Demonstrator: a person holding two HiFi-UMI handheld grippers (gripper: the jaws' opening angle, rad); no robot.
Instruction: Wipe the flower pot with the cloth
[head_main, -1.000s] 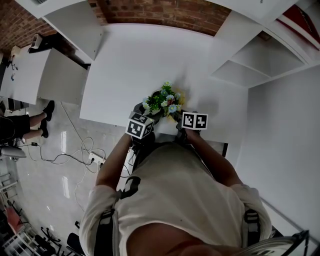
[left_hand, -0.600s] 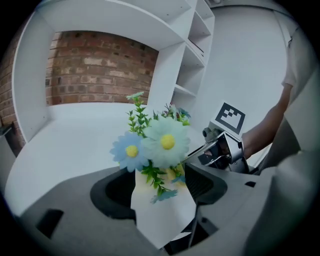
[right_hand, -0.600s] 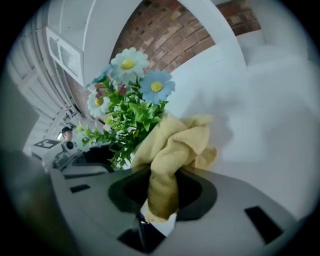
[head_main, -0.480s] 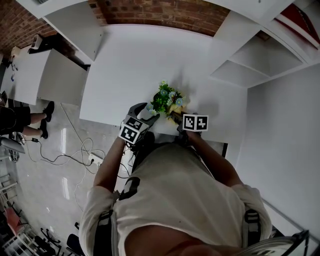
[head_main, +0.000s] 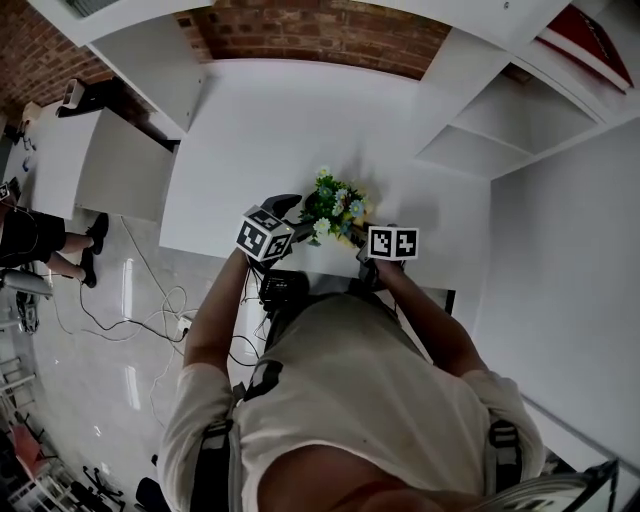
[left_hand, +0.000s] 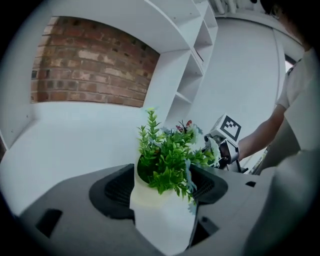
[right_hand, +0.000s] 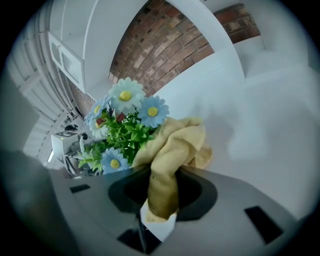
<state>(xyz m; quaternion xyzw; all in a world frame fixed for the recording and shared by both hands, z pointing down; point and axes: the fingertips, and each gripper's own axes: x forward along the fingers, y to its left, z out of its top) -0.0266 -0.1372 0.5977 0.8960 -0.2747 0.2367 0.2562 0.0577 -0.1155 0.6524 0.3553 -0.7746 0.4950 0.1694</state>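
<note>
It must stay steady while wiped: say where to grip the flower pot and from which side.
Grip the flower pot on its plain wall below the rim, coming in from the side, as the left gripper does. The leaves spill over the rim and block the top; the bare wall should give a firm hold.

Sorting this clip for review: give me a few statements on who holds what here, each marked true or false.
1. The left gripper is shut on the flower pot. True.
2. The right gripper is empty. False: it grips the yellow cloth.
3. The pot holds green leaves and daisy-like flowers. True.
4. The pot is on the floor. False: it is at the near edge of the white table, between the two grippers.
</note>
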